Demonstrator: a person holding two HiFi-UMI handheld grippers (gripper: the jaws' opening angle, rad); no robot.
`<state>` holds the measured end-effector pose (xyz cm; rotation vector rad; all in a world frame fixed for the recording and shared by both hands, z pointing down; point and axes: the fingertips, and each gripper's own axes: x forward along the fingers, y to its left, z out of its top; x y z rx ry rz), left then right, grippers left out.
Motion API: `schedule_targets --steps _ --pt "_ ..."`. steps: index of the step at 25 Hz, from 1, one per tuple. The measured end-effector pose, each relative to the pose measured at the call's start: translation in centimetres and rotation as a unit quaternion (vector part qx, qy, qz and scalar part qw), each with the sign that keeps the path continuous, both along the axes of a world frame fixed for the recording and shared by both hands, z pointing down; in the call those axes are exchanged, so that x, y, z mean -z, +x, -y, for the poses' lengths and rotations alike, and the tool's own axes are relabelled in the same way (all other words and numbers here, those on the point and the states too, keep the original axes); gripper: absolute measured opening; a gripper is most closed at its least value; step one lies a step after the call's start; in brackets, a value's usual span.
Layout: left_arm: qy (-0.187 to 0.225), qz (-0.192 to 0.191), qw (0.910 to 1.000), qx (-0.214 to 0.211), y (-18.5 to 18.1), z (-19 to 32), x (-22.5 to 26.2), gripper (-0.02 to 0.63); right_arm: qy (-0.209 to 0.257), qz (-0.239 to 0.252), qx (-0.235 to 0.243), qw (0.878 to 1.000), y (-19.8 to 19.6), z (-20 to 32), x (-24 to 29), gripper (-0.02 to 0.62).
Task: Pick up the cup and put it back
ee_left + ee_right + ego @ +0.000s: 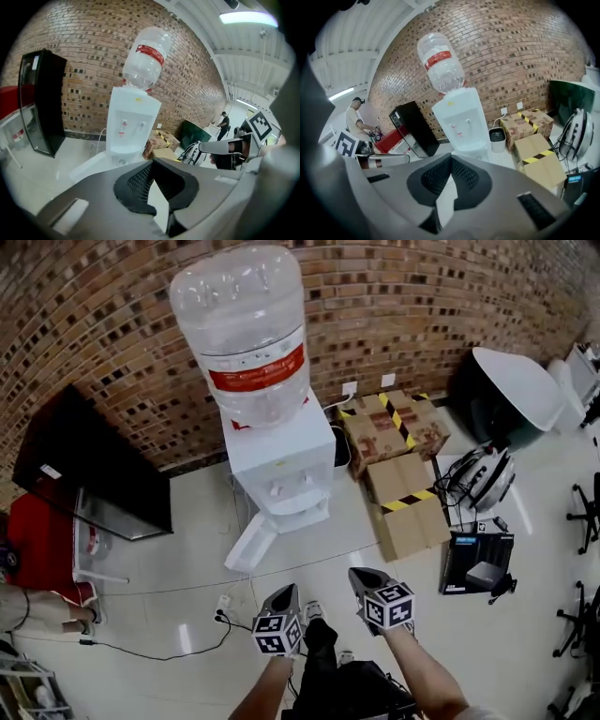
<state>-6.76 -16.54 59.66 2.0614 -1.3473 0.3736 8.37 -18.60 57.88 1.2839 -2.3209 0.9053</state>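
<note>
A white water dispenser [281, 460] with a clear upturned bottle [248, 329] stands against the brick wall. It also shows in the left gripper view [131, 124] and the right gripper view [461, 119]. I see no cup in any view. My left gripper [286, 594] and right gripper [361, 576] hang side by side over the white floor in front of the dispenser, both pointing toward it. The left gripper [152, 161] is shut, its black pads meeting at the tips with nothing between. The right gripper [451, 157] is shut in the same way and holds nothing.
Taped cardboard boxes [398, 460] sit right of the dispenser, with a small white bin [498, 136] between. A black cabinet [94, 470] stands left. A black box [476, 562], a pile of gear [483, 474] and a cable [169, 645] lie on the floor. A person [356, 119] stands far off.
</note>
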Motion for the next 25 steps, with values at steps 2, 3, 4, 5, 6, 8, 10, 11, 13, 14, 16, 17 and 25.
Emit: schedule_targets --steps 2,3,4,5,6,8,10,11,13,14,16,17,25 --pt "0.011 0.002 0.9999 -0.005 0.8 -1.5 3.9 0.002 0.012 0.006 -0.001 1.0 0.6 -0.9 3.4 0.012" --pt "0.018 0.005 0.9998 -0.006 1.2 -2.2 5.6 0.002 0.018 0.009 0.0 1.0 0.8 -1.3 5.0 0.012" --pt "0.025 0.008 0.9996 -0.006 1.5 -3.0 7.3 0.002 0.022 0.012 0.002 1.0 1.0 -1.7 6.5 0.012" --pt "0.03 0.011 0.9995 -0.004 1.7 -3.9 8.8 0.002 0.026 0.014 0.006 1.0 1.0 -2.3 7.9 0.012" --pt "0.034 0.014 0.9993 -0.001 1.8 -4.9 10.1 0.002 0.028 0.017 0.012 0.999 1.0 -3.1 9.2 0.012" --pt "0.044 0.017 0.9989 0.007 2.1 -6.9 12.7 0.002 0.036 0.019 0.028 0.999 0.9 -4.6 11.5 0.012" --pt "0.053 0.018 0.9983 0.013 2.3 -8.5 14.9 0.002 0.045 0.022 0.043 0.998 0.6 -6.0 13.6 0.012" --pt "0.056 0.017 0.9982 0.014 2.4 -9.2 15.7 0.002 0.05 0.024 0.05 0.997 0.5 -6.8 14.6 0.012" --pt "0.062 0.012 0.9979 0.011 2.6 -10.4 17.2 0.002 0.059 0.028 0.061 0.996 0.1 -8.6 16.4 0.012" --pt "0.066 0.01 0.9978 0.007 2.7 -10.9 17.9 0.002 0.063 0.03 0.065 0.995 0.0 -9.3 17.3 0.012" --pt "0.07 0.009 0.9975 -0.002 2.7 -11.7 19.0 0.002 0.068 0.034 0.07 0.995 -0.3 -11.0 18.6 0.012" --pt "0.071 0.008 0.9975 -0.006 2.8 -12.2 19.3 0.002 0.069 0.035 0.071 0.995 -0.4 -11.9 19.0 0.012" --pt "0.062 -0.009 0.9967 -0.052 3.6 -16.2 19.9 0.002 0.073 0.06 0.029 0.995 -1.1 -16.2 20.4 0.012"
